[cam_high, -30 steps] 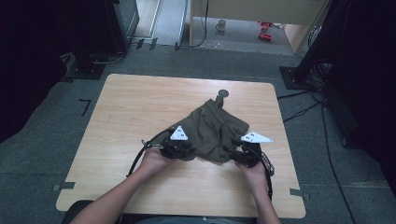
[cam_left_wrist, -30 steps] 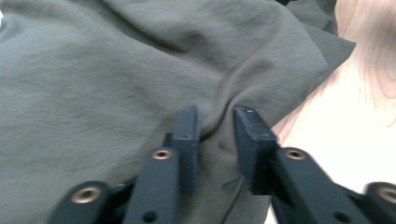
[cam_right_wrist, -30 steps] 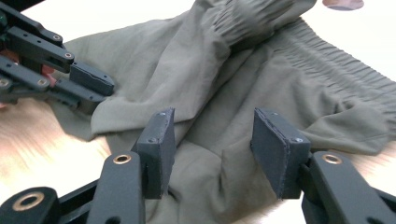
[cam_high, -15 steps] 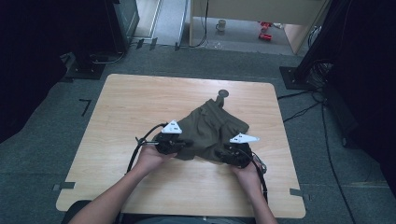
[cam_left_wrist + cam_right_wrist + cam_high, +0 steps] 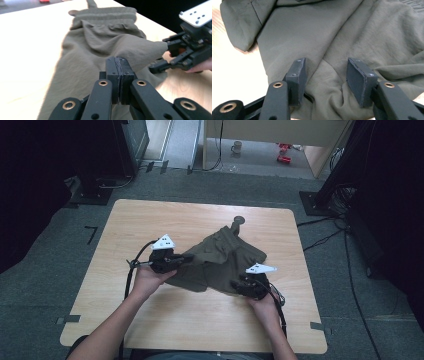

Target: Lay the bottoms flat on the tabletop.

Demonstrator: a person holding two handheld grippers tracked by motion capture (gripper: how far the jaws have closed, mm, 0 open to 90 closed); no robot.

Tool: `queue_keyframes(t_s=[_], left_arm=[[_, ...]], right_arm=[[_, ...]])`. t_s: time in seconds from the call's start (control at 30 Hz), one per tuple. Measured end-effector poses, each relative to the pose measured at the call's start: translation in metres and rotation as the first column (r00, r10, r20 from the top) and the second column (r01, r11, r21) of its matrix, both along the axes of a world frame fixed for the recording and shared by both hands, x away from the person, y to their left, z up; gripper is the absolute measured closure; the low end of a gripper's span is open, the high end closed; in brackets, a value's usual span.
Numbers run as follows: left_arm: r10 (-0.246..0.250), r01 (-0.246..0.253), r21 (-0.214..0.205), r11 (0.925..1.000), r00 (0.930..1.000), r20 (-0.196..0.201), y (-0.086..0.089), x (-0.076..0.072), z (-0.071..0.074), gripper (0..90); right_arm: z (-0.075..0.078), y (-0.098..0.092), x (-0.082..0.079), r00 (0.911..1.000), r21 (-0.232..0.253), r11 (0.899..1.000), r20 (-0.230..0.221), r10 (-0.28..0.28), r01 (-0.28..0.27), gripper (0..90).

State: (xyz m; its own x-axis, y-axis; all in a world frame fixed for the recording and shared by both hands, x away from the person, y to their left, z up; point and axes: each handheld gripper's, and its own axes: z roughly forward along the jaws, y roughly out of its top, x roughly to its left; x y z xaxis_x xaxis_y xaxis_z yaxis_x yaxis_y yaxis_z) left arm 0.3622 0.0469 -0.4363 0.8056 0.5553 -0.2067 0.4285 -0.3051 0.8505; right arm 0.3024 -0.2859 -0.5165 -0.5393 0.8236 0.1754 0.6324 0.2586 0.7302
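The shorts [image 5: 220,262] lie on the tabletop [image 5: 150,220], right of its middle and toward the near half, with the waistband at the far end and the legs toward the near edge. A drawstring [image 5: 237,221] runs from the waistband toward the far edge. The left gripper [image 5: 186,257] is at the left edge of the shorts, the left hand [image 5: 147,280] behind it on the near side. The right gripper [image 5: 239,285] is at the near right corner of the shorts, the right hand [image 5: 265,302] nearer still. On the floor beyond the tabletop, a mug [image 5: 236,146] stands far off.
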Motion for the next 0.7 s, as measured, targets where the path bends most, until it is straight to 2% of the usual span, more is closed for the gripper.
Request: queue_keyframes(t_s=[0.17,0.43,0.7], left_arm=[[0.042,-0.042,-0.024,0.9989,0.999,0.017,0.015,0.004,0.007,89.3],[0.122,-0.122,-0.051,0.9913,0.9925,0.007,0.043,0.012,0.011,89.4],[0.227,-0.229,-0.059,0.9717,0.9732,-0.034,0.074,0.025,0.003,89.3]], right_arm=[[0.0,-0.002,0.0,1.0,0.001,1.0,-0.002,0.002,-0.002,50.1],[0.001,-0.01,0.0,0.9999,0.002,1.0,-0.015,0.004,-0.004,52.3],[0.002,-0.017,0.002,0.9998,-0.007,1.0,-0.019,0.001,-0.001,54.4]])
